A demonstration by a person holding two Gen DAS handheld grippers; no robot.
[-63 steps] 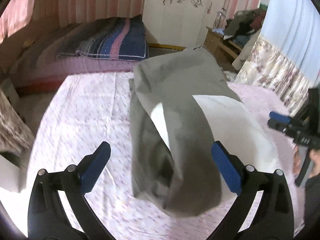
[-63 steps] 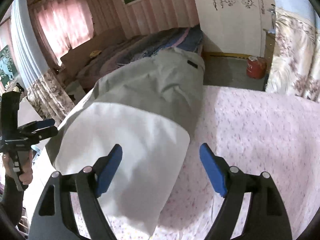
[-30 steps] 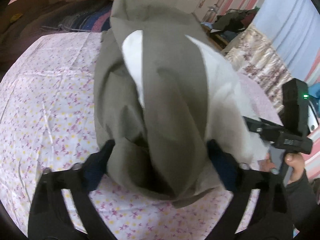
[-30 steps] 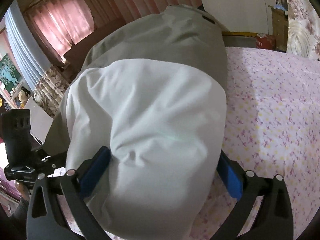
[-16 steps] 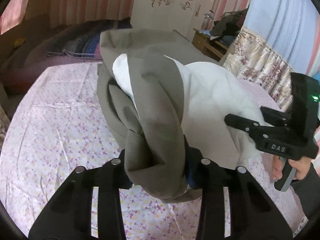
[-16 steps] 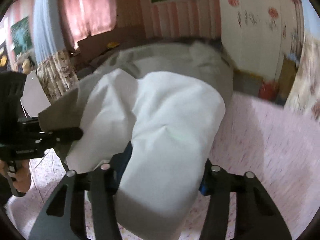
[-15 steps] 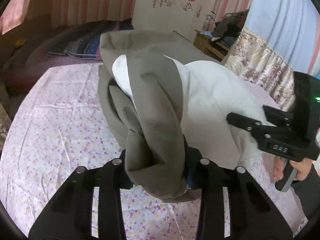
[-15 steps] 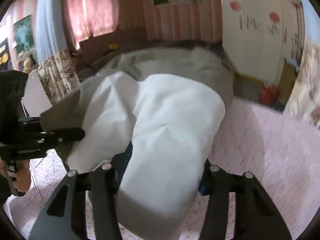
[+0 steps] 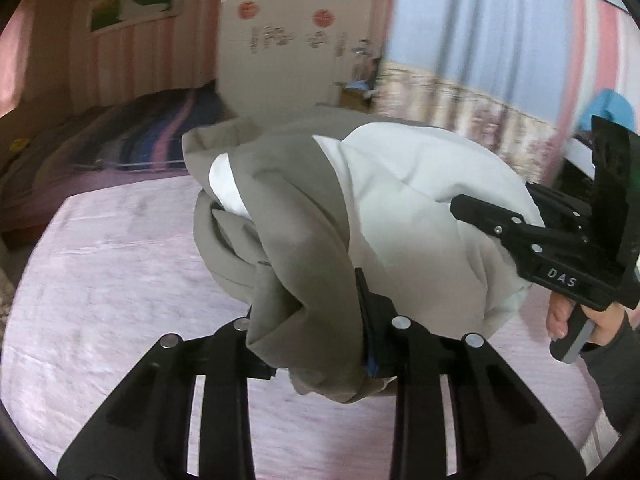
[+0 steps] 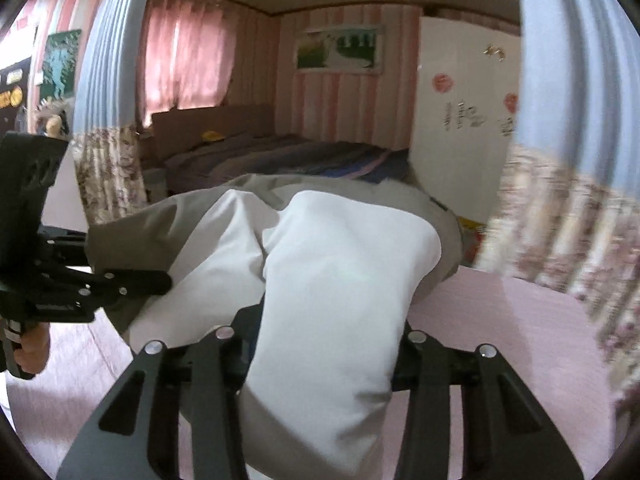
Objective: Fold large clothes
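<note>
Grey-and-white garment (image 9: 320,216), frame centre, bunched over the bed (image 9: 120,300): left gripper (image 9: 308,332) and right gripper (image 10: 324,344) fingers clamped on thick wads; risk: layers slipping unevenly, skewing fold.

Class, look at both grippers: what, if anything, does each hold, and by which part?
Both hold one grey-and-white garment: the left gripper pinches a bunched grey end, the right gripper a white end.
</note>
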